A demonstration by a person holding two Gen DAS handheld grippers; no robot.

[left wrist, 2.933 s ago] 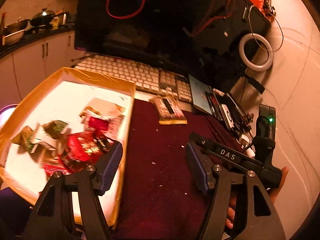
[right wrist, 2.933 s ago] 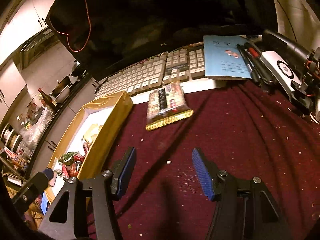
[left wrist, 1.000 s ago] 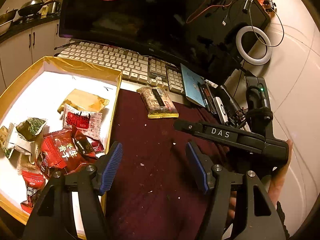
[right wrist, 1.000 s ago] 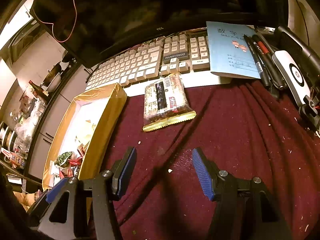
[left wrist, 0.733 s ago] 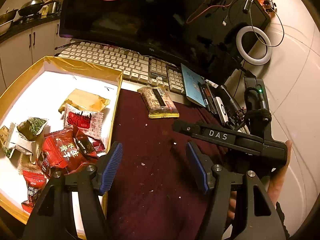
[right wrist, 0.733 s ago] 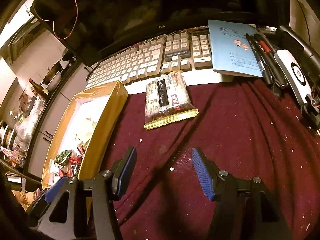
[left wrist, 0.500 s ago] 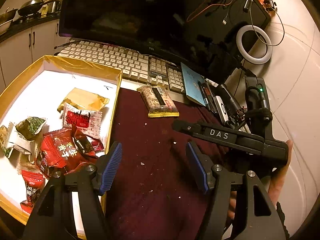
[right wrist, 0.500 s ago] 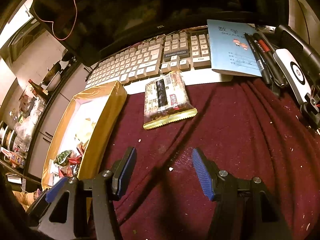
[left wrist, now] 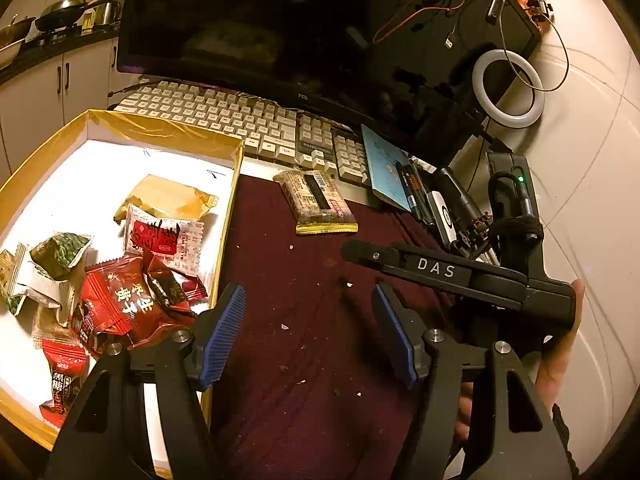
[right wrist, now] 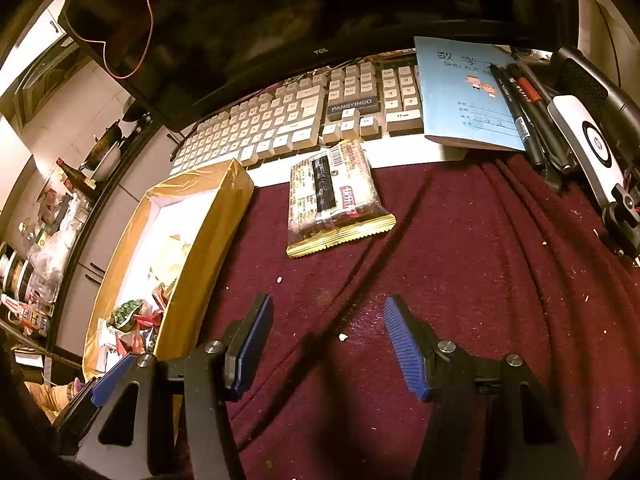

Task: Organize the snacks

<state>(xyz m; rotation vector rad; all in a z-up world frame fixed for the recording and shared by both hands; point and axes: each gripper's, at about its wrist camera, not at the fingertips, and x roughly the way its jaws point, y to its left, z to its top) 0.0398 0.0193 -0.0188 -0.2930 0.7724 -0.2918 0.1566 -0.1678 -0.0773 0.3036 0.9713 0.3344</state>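
One snack packet (left wrist: 318, 203) (right wrist: 334, 200), clear with a gold bottom edge, lies on the maroon cloth (left wrist: 312, 320) (right wrist: 460, 280) just in front of the keyboard. A gold-rimmed box (left wrist: 160, 130) (right wrist: 204, 232) to the left holds several wrapped snacks, among them a red packet (left wrist: 120, 300). My left gripper (left wrist: 308, 334) hovers open over the cloth beside the box's right wall, nothing between its blue pads. My right gripper (right wrist: 328, 340) is open too, above the cloth short of the packet; its black body (left wrist: 460, 276) shows in the left wrist view, held by a hand.
A cream keyboard (left wrist: 240, 116) (right wrist: 304, 120) and a dark monitor (left wrist: 256, 32) stand behind the cloth. A blue notebook (right wrist: 464, 92), pens (right wrist: 524, 116) and a black-and-white device (right wrist: 588, 148) crowd the right side. A ring light (left wrist: 508, 94) lies on the floor.
Since the oldest frames both grippers have shifted their view, the packet now nearer the right gripper. Over the last second nothing has visibly moved.
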